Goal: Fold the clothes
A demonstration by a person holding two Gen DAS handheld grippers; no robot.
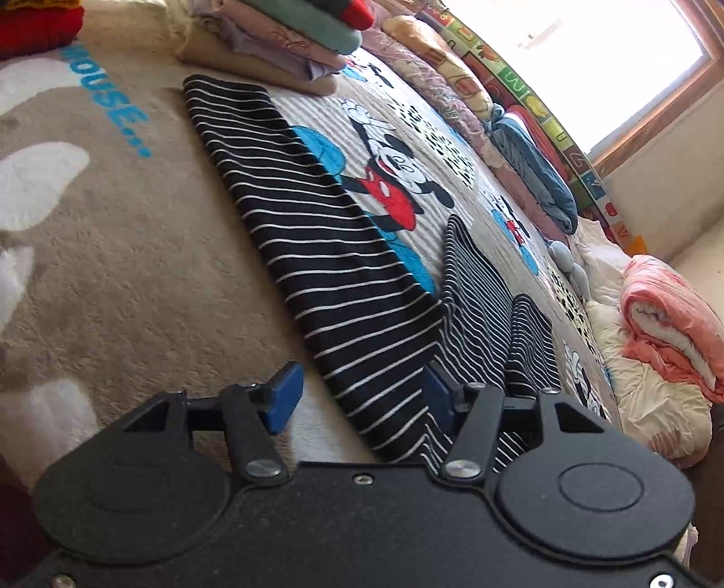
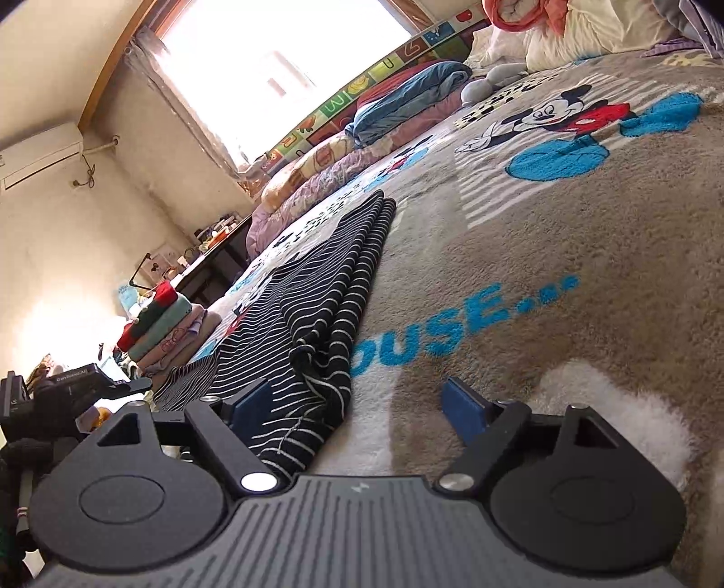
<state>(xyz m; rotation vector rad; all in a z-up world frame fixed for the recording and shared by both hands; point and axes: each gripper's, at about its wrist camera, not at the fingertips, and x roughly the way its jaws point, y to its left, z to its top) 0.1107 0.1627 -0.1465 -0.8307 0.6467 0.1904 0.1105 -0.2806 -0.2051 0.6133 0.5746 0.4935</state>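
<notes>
Between the blue pads of the left tongs [image 1: 359,400], which stand apart and grip nothing, lies the near end of a black-and-white striped garment [image 1: 312,253], folded into a long band running away from the camera toward a stack of folded clothes [image 1: 289,40] on the plush bed blanket [image 1: 113,235]. Over on the right tongs [image 2: 359,407], the jaws gape wide and empty, the left pad just beside the garment's rumpled end. Blue blanket lettering reads "OUSE...", its first letters hidden under the cloth.
</notes>
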